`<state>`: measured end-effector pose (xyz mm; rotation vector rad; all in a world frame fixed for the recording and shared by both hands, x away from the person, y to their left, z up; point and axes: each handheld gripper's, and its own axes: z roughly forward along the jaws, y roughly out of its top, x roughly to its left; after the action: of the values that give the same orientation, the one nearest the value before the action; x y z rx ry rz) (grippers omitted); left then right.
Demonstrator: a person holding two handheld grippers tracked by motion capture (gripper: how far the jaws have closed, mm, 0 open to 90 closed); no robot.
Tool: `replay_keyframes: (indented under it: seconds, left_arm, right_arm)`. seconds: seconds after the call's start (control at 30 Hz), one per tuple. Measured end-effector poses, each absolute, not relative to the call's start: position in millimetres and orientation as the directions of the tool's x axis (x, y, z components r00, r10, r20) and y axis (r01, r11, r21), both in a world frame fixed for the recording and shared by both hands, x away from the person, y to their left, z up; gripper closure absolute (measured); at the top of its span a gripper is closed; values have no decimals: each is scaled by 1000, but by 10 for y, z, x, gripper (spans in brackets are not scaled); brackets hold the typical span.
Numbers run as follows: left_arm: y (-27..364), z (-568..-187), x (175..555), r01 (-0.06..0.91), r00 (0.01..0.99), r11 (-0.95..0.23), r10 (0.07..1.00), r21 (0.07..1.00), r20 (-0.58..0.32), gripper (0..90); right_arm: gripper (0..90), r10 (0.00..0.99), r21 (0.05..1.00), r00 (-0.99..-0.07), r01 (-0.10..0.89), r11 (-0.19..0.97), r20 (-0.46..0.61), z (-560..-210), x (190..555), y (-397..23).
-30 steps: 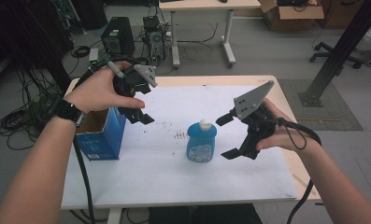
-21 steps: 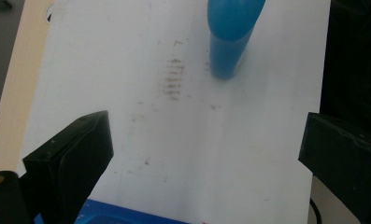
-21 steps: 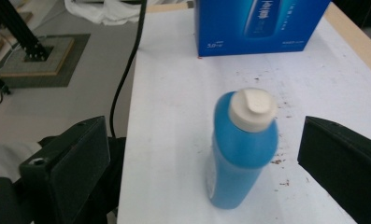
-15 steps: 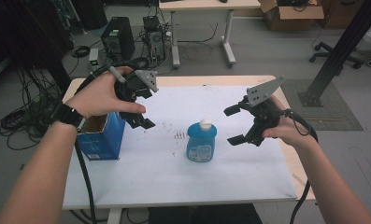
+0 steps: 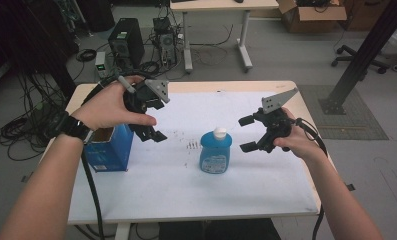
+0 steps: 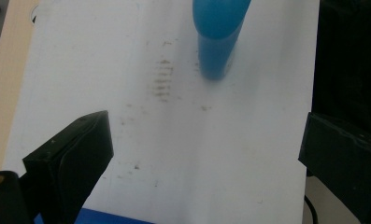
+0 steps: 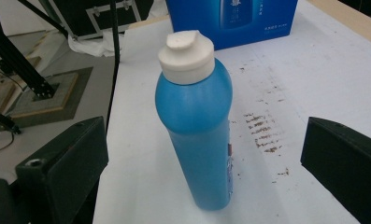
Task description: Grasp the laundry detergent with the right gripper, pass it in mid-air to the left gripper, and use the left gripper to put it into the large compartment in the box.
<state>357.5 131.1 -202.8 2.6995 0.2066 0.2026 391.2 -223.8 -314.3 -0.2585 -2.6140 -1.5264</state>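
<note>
Your right gripper (image 5: pixel 249 134) is just beside the blue bottle (image 5: pixel 215 152), on its right side in the high view, and its jaws have just been opening. Now they stand wide apart w/ nothing pressed between them. In the right gripper view the bottle (image 7: pixel 196 126) is in front of the two black jaws, in the gap between them but farther off, not touched by either one. The bottle stands upright near the middle of the white sheet (image 5: pixel 176 190) that covers the table (image 5: pixel 206 86). It has a white cap (image 7: pixel 186 57), closed, and a label on its front.

Your left gripper (image 5: pixel 148 125) is over the left part of the sheet, close to the open blue box (image 5: pixel 106 150), which stands near the left edge of the table. Your left hand (image 5: pixel 108 105) holds it above the box's right side. Its jaws are also apart & hold nothing; in the left gripper view you see the bottle (image 6: pixel 217 37) well ahead of them, w/ bare sheet in between.

Some small brown marks (image 5: pixel 192 145) are on the sheet just left of the bottle, between bottle & box. In the right gripper view the same marks (image 7: pixel 263 130) lie beside the bottle's base, and the blue box (image 7: pixel 232 18) stands behind it.
</note>
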Motion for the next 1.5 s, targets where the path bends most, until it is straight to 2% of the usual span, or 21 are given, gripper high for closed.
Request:
replay_keyframes:
  seconds: [1.03, 1.5]
  left_arm:
    - [1274, -2067, 3526, 91, 981, -898, 155, 431, 115, 34]
    - [1271, -2062, 3512, 84, 982, -894, 151, 441, 117, 34]
  right_arm:
    - [24, 97, 837, -971, 239, 492, 220, -3668, 3923, -1727]
    - [72, 124, 841, -967, 253, 478, 221, -3776, 3918, -1628]
